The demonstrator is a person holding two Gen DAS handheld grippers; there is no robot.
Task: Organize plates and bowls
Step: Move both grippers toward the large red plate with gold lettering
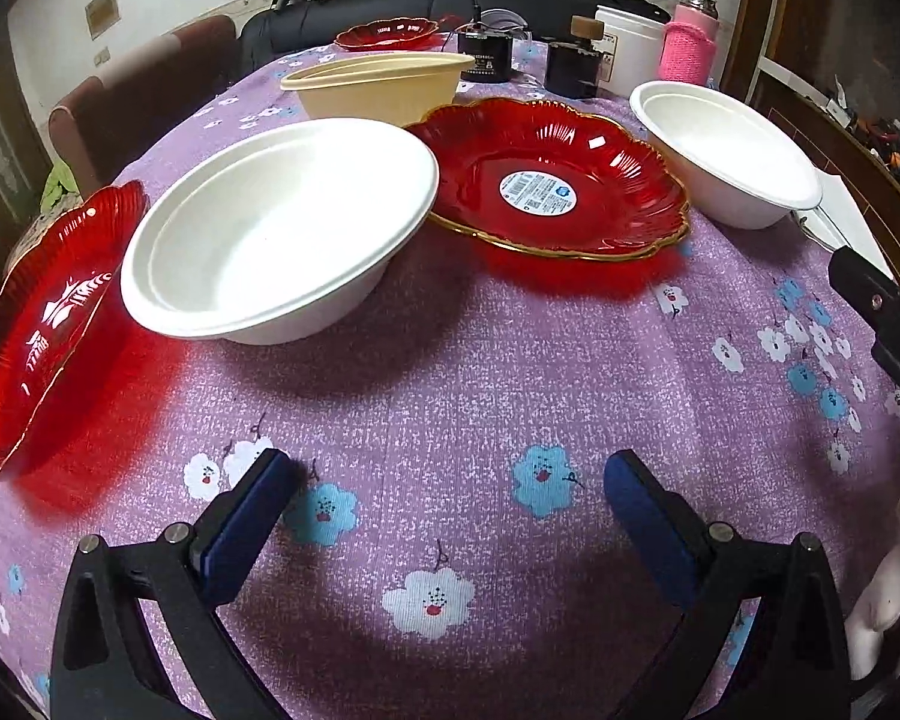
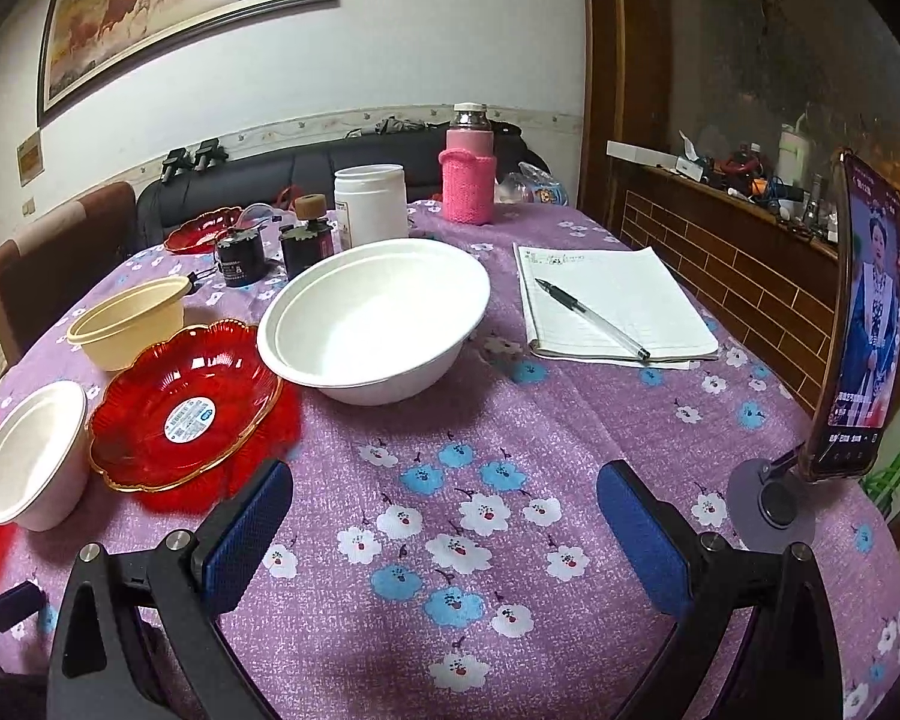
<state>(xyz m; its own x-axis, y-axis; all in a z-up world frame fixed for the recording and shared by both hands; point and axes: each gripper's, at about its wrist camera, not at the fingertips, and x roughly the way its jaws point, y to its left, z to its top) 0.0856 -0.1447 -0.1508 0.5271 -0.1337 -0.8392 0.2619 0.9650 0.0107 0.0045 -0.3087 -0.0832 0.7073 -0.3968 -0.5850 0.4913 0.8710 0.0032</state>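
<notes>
While both grippers hover low over the purple flowered worktop, the left gripper and right gripper have their jaws spread wide, grasping nothing. Centre frame in the left view sits a red plate between two white bowls, a beige bowl behind, another red plate at far left. Only the right view shows the notebook, pen and propped phone at right.
</notes>
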